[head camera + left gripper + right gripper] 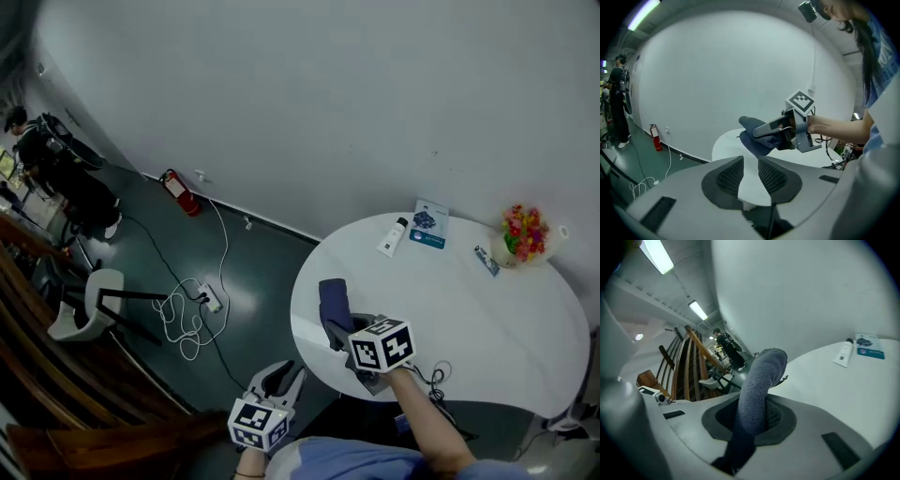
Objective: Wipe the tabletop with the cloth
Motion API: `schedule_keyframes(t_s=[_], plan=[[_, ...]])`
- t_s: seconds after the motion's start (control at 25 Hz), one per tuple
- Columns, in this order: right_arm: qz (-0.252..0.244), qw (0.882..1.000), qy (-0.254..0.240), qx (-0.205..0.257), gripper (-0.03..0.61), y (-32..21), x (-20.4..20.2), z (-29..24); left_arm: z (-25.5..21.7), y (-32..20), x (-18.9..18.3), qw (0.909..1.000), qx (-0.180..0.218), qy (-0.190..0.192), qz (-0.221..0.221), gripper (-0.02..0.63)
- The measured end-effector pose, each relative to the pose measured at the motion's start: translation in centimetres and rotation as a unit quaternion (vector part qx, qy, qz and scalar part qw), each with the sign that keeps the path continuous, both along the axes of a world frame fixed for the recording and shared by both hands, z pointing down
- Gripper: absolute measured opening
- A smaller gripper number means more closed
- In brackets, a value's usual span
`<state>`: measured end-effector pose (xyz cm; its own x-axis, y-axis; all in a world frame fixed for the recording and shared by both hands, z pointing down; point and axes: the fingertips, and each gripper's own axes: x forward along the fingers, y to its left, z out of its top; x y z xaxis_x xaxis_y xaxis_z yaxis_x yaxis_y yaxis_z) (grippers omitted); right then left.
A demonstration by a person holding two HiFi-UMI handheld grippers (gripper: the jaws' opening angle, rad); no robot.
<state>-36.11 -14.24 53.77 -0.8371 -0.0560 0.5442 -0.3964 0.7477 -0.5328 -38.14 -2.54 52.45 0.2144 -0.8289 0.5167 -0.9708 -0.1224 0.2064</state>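
We look steeply down on a round white table [487,319] that stands against a pale wall, over a dark green floor.

The right gripper [342,330], grey with a cube of black-and-white square markers, reaches over the near left part of the table. Its jaws are clamped on a dark blue-grey knitted cloth [334,302]. In the right gripper view the cloth rises from between the closed jaws and curls over at its top. We cannot tell whether it touches the tabletop.

The left gripper [281,380], which carries a like marker cube, is held off the table's near edge, above the floor. In the left gripper view its jaws stand a narrow gap apart with nothing between them, and they point toward the right gripper and the cloth.

At the far side of the table lie a white tube with a dark cap [393,236] and, just beside it, a blue and white flat pack [430,225]. The print on both is too small to read. Farther right is a bunch of red and yellow flowers in a pale vase [522,232].

On the floor at the left we see a red fire extinguisher [178,192] by the wall, a white power strip with looped white cables [208,298] and a white chair [89,305].
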Motion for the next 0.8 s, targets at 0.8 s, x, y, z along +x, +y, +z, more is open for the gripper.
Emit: schedule_keyframes(t_s=[0.8], plan=[[0.012, 0.995, 0.099, -0.011, 0.066, -0.2, -2.4, 8.9, 0.1, 0.1, -1.6, 0.9999, 0.014, 0.006, 0.002, 0.092]])
